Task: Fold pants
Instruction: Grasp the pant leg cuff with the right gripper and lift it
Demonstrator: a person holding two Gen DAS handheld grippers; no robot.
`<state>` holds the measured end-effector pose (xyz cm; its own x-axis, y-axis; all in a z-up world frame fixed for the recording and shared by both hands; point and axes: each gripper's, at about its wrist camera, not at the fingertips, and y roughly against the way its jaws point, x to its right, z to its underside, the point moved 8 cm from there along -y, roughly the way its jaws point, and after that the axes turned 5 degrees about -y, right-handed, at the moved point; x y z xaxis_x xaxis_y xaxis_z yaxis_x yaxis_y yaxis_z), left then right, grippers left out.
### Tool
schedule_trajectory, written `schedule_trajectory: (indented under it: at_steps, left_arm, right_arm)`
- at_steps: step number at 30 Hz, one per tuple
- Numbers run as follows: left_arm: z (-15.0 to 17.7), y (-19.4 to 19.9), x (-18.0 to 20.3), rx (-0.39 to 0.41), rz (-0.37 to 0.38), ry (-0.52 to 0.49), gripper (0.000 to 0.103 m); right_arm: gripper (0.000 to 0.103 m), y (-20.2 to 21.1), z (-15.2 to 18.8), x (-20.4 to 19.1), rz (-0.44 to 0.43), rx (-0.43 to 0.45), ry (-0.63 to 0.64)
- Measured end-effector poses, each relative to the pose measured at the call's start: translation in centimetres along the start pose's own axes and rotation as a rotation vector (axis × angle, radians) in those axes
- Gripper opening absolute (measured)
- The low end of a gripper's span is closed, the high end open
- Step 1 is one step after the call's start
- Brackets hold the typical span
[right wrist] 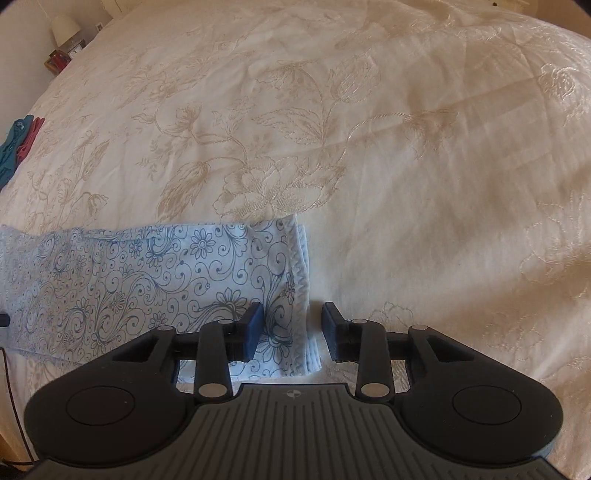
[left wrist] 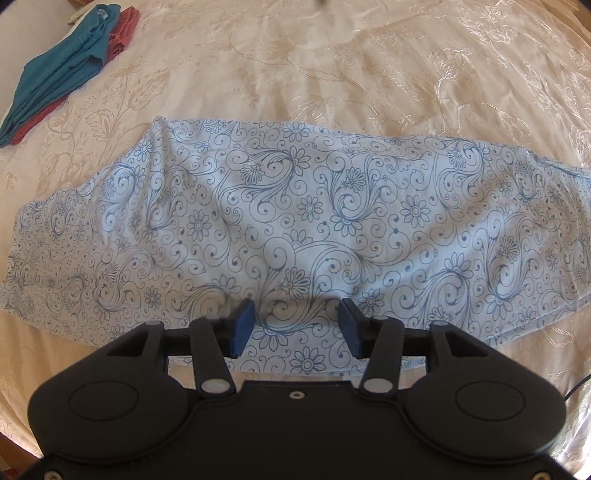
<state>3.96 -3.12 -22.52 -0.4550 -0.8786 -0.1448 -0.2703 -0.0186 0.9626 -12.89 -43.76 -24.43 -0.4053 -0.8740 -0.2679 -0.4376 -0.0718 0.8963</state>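
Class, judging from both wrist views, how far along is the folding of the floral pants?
Done: the floral pants lie as one long flat strip on the bedspread, leg hems stacked. In hand: nothing; the left gripper and right gripper are both open above the fabric. Left: folding the strip across its length.

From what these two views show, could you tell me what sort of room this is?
Most likely a bedroom. The pants lie on a wide cream embroidered bedspread, a lamp stands on a bedside stand at the far corner, and folded clothes are stacked nearby.
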Motion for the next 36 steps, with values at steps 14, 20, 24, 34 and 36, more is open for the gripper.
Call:
schedule_trajectory:
  at_steps: [14, 20, 24, 34, 36]
  left_arm:
    - [-2.4, 4.6, 2.2, 0.088, 0.059, 0.016, 0.057]
    - [-6.3, 3.0, 5.8, 0.132, 0.109, -0.053, 0.057]
    - [-7.6, 1.7, 8.0, 0.121, 0.161, -0.069, 0.057]
    - [-6.9, -1.7, 11.4, 0.089, 0.103, -0.217, 0.057]
    - [-6.9, -0.8, 10.7, 0.101, 0.119, -0.196, 0.058]
  right_arm:
    - [0.009, -1.2, -1.1, -2.3, -0.3, -0.053, -0.218]
    - [0.009, 3.5, -3.2, -4.2, -0.317, 0.057, -0.269]
    - [0.009, 6.4, -4.6, -5.5, -0.347, 0.115, -0.292]
    - [0.009, 8.0, -5.3, -8.0, -0.323, 0.148, -0.286]
    - [0.009, 8.2, -5.2, -8.7, -0.308, 0.146, -0.275]
